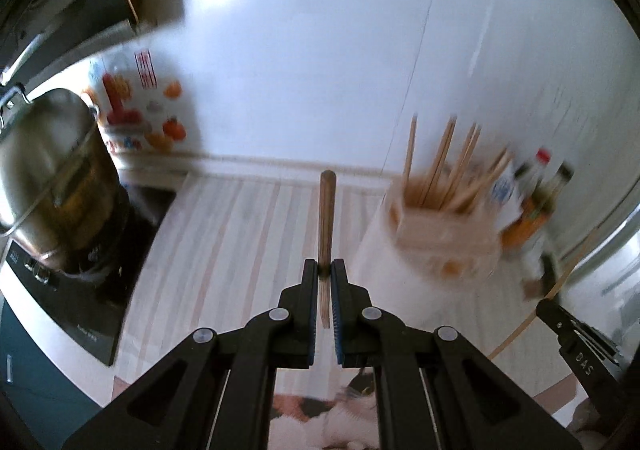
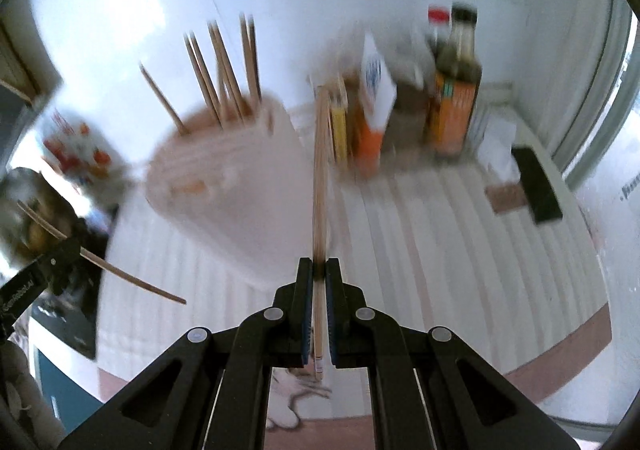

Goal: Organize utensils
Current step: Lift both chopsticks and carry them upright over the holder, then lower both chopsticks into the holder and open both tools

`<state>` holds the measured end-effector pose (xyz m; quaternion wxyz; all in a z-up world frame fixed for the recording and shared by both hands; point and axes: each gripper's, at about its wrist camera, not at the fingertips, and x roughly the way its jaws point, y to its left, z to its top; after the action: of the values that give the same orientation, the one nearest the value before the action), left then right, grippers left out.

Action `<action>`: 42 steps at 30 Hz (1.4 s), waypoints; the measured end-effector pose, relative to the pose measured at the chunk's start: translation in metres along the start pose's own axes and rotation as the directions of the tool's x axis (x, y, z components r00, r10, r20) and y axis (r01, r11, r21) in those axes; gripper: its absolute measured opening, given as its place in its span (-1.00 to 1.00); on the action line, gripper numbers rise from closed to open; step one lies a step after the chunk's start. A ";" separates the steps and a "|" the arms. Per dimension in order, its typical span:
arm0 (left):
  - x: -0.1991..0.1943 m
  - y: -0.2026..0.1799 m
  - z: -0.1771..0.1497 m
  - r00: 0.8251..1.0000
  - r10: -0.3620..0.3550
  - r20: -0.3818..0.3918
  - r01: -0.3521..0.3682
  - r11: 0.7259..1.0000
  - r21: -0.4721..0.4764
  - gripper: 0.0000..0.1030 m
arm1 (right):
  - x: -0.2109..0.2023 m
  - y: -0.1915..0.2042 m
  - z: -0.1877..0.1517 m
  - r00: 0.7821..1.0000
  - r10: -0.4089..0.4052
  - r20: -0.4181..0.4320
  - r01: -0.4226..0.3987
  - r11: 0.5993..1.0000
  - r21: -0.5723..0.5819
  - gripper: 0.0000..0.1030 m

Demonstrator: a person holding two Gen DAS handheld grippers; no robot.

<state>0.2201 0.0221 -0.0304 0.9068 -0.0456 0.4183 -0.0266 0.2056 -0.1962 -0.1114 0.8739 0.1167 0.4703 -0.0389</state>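
Observation:
My left gripper (image 1: 325,269) is shut on a wooden chopstick (image 1: 327,210) that points forward over the striped counter. A pale utensil holder (image 1: 440,238) with several chopsticks standing in it is to its right. My right gripper (image 2: 319,268) is shut on another wooden chopstick (image 2: 320,178), pointing up beside the same holder (image 2: 224,178), which is to its left. The left gripper (image 2: 60,250) with its chopstick (image 2: 132,282) shows at the left edge of the right wrist view. The right gripper (image 1: 560,318) shows at the lower right of the left wrist view.
A steel pot (image 1: 52,166) sits on a black cooktop (image 1: 80,302) at the left. Sauce bottles (image 2: 452,90) and cartons (image 2: 376,110) stand at the back by the white wall. A black object (image 2: 536,186) lies at the right. The counter (image 2: 440,242) has a striped covering.

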 end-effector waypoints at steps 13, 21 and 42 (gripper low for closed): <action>-0.062 -0.015 0.081 0.978 -0.150 0.148 0.159 0.986 -0.056 -0.92 | -0.088 0.023 0.104 0.960 0.128 0.249 -0.139 0.990 0.027 -0.88; -0.026 -0.033 0.114 0.977 -0.186 0.101 0.195 0.977 -0.085 -0.92 | -0.066 0.027 0.155 0.949 0.154 0.273 -0.183 0.980 0.082 -0.88; 0.051 -0.059 0.113 0.990 -0.113 -0.083 0.114 0.994 0.006 -0.73 | 0.048 0.033 0.171 0.984 0.172 0.044 -0.174 0.983 0.057 -0.85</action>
<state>0.3387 -0.0345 0.0108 0.8859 -0.0634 0.4522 -0.0821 0.3768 -0.2029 -0.0549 0.8790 0.1827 0.4399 0.0207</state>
